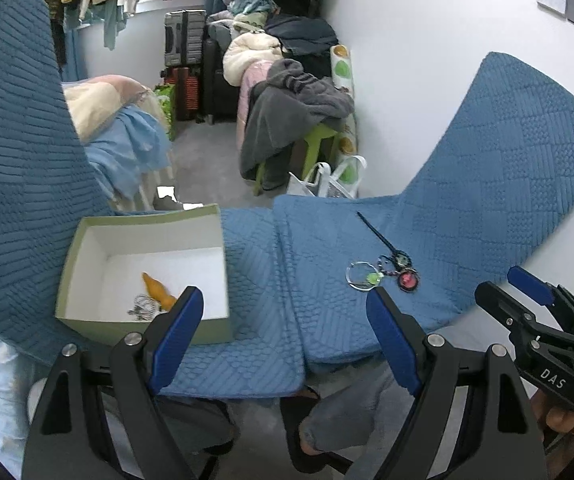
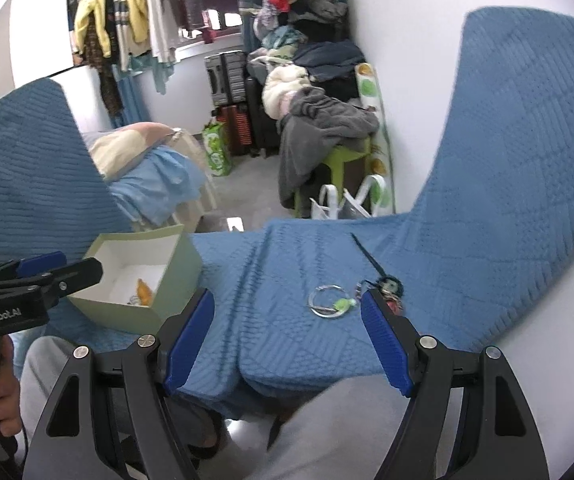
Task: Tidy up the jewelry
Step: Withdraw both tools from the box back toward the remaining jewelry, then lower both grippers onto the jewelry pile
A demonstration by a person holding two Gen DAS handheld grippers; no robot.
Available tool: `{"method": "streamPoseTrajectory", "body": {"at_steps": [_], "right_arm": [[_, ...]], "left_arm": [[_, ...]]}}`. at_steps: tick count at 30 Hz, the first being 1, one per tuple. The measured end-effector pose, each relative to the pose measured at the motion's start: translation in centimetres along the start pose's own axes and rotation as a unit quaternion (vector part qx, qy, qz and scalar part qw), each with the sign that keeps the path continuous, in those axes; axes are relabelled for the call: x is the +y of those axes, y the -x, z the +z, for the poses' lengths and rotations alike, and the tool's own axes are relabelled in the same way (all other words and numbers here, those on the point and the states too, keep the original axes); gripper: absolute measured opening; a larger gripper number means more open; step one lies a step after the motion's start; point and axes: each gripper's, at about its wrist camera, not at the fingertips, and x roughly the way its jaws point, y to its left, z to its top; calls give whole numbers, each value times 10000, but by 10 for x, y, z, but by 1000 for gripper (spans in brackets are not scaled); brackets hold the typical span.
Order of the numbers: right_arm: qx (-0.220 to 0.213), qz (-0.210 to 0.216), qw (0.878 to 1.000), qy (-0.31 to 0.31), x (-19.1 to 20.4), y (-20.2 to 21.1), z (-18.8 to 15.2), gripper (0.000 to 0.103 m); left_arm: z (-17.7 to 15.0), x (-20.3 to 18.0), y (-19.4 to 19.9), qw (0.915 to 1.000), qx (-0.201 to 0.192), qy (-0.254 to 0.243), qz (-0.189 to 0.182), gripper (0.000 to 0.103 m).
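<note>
A pale green box with a white inside stands on the blue quilted cover. An orange piece and a silvery piece lie in it. To its right on the cover lie a silver ring with a green charm, a round red pendant and a long dark hairpin. My left gripper stands open, nothing between its fingers, hovering near the box's front. Open as well, my right gripper hangs in front of the ring.
The blue cover drapes a seat with raised sides left and right. Beyond it are a grey floor, a green stool under grey clothes, a white bag, suitcases and hanging garments. A person's trouser legs show below.
</note>
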Motion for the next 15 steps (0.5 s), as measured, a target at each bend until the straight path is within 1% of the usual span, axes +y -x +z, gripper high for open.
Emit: {"method": "streamPoseTrajectory", "body": {"at_steps": [6, 9, 12, 15], "right_arm": [[11, -192, 9996, -229, -29, 7, -14, 75], [27, -253, 9990, -356, -46, 10, -23, 75], [37, -301, 9983, -493, -64, 12, -29, 74], [52, -312, 9976, -612, -78, 11, -33, 70]], "left_arm": [[-7, -22, -19, 9995, 185, -26, -260, 83], [-10, -36, -29, 9991, 260, -162, -280, 83], [-13, -47, -40, 9986, 346, -194, -363, 83], [-13, -58, -51, 9979, 381, -259, -458, 83]]}}
